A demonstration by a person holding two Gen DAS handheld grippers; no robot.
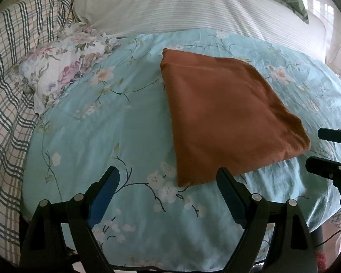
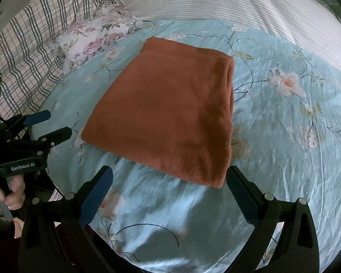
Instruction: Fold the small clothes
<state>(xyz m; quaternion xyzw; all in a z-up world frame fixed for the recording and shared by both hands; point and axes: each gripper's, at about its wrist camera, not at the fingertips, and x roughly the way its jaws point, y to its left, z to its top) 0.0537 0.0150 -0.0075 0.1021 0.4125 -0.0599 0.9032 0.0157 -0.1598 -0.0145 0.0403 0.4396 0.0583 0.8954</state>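
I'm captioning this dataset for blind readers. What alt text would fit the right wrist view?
A folded rust-orange cloth lies flat on a light blue floral bedspread, just beyond the open right hand-held gripper, which holds nothing. The left hand-held gripper, also open, is at the left edge, with a plaid blanket and striped pillow behind.
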